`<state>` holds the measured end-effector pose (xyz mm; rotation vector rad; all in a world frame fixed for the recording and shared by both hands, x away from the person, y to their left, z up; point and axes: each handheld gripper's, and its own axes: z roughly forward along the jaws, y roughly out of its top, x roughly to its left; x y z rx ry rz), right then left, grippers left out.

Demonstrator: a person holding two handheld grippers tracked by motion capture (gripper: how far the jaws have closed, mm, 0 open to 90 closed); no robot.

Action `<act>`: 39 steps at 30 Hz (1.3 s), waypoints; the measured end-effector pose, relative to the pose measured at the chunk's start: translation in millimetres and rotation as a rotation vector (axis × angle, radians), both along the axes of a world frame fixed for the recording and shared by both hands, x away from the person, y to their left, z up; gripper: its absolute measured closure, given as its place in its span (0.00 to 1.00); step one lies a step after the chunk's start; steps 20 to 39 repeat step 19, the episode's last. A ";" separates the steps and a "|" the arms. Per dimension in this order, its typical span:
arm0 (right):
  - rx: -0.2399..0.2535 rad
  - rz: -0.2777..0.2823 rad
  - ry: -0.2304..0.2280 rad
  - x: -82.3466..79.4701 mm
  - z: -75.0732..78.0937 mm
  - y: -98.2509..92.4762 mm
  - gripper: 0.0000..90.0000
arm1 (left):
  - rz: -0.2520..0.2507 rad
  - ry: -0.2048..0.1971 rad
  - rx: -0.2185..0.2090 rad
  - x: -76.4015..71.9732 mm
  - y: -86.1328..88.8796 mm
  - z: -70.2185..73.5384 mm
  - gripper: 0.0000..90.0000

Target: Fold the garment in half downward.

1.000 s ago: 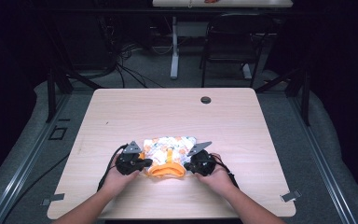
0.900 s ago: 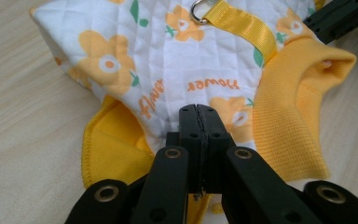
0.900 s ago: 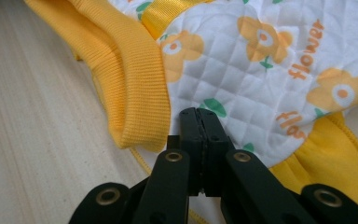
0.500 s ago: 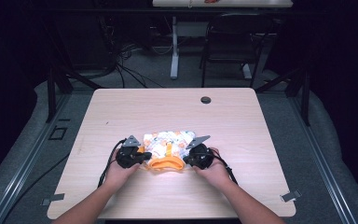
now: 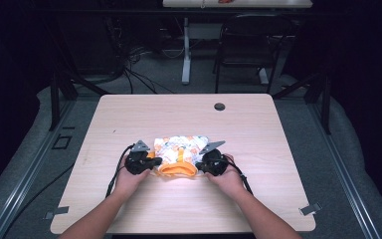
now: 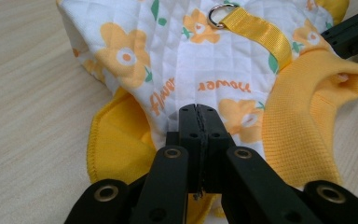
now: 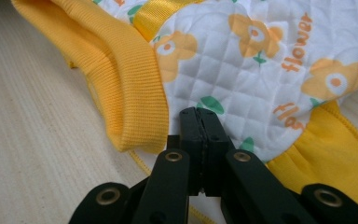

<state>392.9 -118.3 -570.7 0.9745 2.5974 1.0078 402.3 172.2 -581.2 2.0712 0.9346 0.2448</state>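
Note:
A small quilted white garment (image 5: 179,148) printed with orange flowers, with yellow ribbed trim (image 5: 178,171), lies on the near middle of the wooden table (image 5: 263,144). A yellow strap (image 6: 261,32) with a metal ring (image 6: 218,11) runs across its back. My left gripper (image 5: 152,162) is at its left edge, jaws shut on the printed fabric (image 6: 135,46), as the left gripper view (image 6: 199,113) shows. My right gripper (image 5: 199,163) is at its right edge, shut on the fabric beside the ribbed collar (image 7: 126,79), as the right gripper view (image 7: 198,115) shows.
A dark cable grommet (image 5: 220,106) sits near the table's far edge. Beyond the table stand a chair (image 5: 243,55), a white desk leg (image 5: 185,50) and loose cables (image 5: 134,69) on the floor. Bare wood surrounds the garment.
Both hands and the garment have shifted a little away from the person. The cloth has bunched tighter between the grippers, and the yellow trim now lies at its near edge.

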 end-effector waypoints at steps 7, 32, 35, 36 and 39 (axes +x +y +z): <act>-0.004 -0.003 -0.003 2.1 0.4 0.0 1.00 | 0.004 -0.005 0.004 -0.7 -0.9 0.4 0.99; 0.027 0.013 -0.038 -6.5 17.9 -0.8 1.00 | -0.006 -0.017 -0.025 -8.1 3.1 16.4 0.98; 0.027 0.013 -0.038 -6.5 17.9 -0.8 1.00 | -0.006 -0.017 -0.025 -8.1 3.1 16.4 0.98; 0.027 0.013 -0.038 -6.5 17.9 -0.8 1.00 | -0.006 -0.017 -0.025 -8.1 3.1 16.4 0.98; 0.027 0.013 -0.038 -6.5 17.9 -0.8 1.00 | -0.006 -0.017 -0.025 -8.1 3.1 16.4 0.98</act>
